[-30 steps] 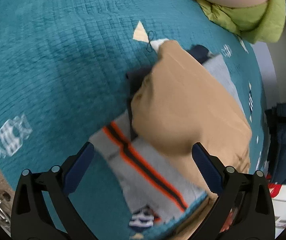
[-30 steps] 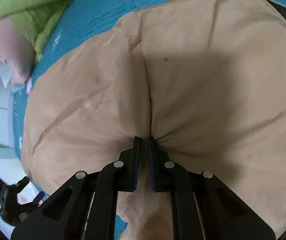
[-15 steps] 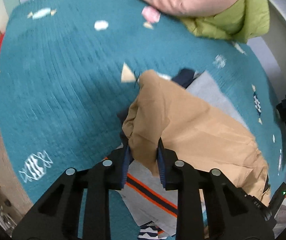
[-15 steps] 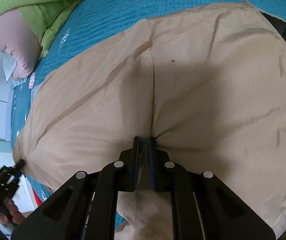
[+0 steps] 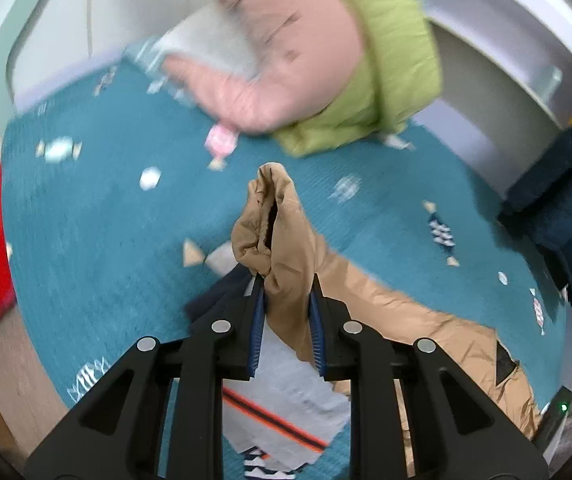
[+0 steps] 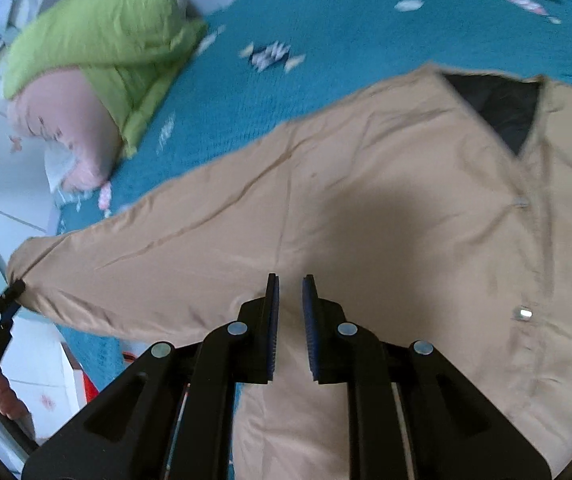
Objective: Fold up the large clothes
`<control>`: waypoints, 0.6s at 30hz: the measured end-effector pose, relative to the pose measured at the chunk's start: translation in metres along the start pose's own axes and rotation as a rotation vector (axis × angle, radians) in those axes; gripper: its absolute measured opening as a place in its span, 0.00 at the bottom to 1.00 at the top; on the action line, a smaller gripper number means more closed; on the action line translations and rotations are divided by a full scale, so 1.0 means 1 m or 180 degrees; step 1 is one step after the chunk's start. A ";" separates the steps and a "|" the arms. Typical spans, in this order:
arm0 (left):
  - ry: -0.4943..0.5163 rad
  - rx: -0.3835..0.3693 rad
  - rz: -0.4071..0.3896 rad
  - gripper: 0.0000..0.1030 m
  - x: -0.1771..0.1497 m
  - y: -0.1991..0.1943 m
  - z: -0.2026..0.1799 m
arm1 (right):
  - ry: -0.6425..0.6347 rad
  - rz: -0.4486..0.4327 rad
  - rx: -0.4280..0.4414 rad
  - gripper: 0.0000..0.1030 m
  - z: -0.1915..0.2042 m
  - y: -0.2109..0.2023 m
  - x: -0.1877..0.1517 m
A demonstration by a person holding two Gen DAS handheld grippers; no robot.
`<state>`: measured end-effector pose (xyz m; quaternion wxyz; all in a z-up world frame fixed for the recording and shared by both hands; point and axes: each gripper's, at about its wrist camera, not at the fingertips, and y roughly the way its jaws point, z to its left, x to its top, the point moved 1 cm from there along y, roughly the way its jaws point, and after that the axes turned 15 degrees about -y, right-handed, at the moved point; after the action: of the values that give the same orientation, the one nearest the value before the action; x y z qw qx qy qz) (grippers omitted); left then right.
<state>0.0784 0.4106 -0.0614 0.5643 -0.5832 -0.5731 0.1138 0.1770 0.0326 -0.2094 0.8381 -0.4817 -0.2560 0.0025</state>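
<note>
Right gripper (image 6: pixel 289 294) has just let go of the tan jacket (image 6: pixel 386 216), fingers parted w/ a narrow gap. Left gripper (image 5: pixel 286 300) now clamps the sleeve cuff (image 5: pixel 274 216), pulled out away from the jacket body on the teal bedspread (image 5: pixel 98 216); sleeve ready to fold in.

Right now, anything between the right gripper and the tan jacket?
Nothing visible. The right gripper sits open directly over the tan jacket, no other item between them. The left gripper already pinches the jacket's sleeve cuff.
</note>
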 end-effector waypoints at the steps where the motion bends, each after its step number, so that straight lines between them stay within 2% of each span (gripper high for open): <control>1: 0.0107 0.0004 -0.0066 0.20 -0.002 -0.008 -0.017 | 0.0046 -0.0049 -0.0011 0.13 -0.007 -0.010 -0.004; 3: 0.0252 -0.0037 -0.0159 0.20 -0.009 -0.022 -0.045 | 0.0161 -0.0169 -0.0088 0.13 -0.024 -0.031 -0.014; 6: 0.0578 -0.0225 -0.0267 0.20 -0.032 -0.044 -0.102 | 0.0369 -0.0324 -0.0224 0.13 -0.054 -0.063 -0.036; 8: 0.0707 -0.0357 -0.0233 0.20 -0.050 -0.052 -0.135 | 0.0567 -0.0412 -0.0298 0.13 -0.077 -0.081 -0.053; 13: 0.1337 -0.0905 0.0017 0.14 -0.132 -0.067 -0.237 | 0.1158 -0.0638 -0.0511 0.13 -0.142 -0.132 -0.104; 14: 0.1456 -0.0993 0.0083 0.09 -0.150 -0.066 -0.255 | 0.1242 -0.0670 -0.0542 0.13 -0.151 -0.140 -0.113; 16: 0.1762 -0.1122 0.0306 0.04 -0.194 -0.060 -0.291 | 0.1426 -0.0731 -0.0623 0.13 -0.172 -0.158 -0.132; 18: 0.1876 -0.1169 0.0480 0.05 -0.226 -0.054 -0.307 | 0.1587 -0.0783 -0.0732 0.13 -0.190 -0.175 -0.152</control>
<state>0.2173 0.0527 -0.0313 0.5812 -0.7234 -0.3519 -0.1230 0.0844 -0.2529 -0.2095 0.8090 -0.5246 -0.0974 -0.2465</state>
